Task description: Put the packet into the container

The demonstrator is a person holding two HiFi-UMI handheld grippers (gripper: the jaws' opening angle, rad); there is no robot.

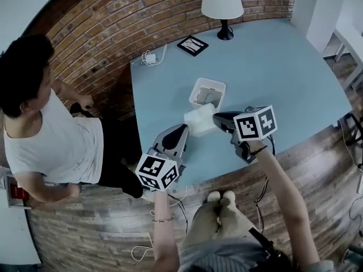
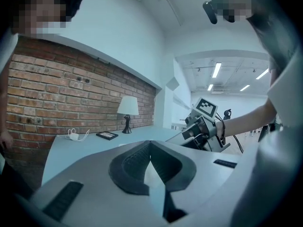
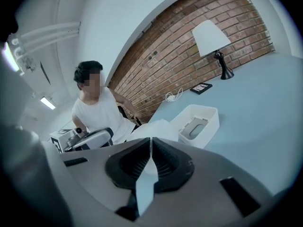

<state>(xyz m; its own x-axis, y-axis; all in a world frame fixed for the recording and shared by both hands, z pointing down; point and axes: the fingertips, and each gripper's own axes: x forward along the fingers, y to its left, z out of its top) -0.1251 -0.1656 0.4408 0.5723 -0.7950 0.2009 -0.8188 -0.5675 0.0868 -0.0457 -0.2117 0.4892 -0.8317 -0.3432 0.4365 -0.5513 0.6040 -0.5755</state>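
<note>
The packet, pinched at opposite edges between the left hand-held gripper and the right hand-held gripper, appears light, soft and crushable, so edge seams suit gripping.

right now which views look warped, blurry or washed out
Head view: fisheye bows the table edge and brick wall, otherwise sharp. Left gripper view: ceiling lights glare, near jaws soft. Right gripper view: dark vignetted corners, lamp shade bright.

Crinkled plastic-looking packet, smooth plastic container, matt smooth table, rough brick wall, wood plank floor
</note>
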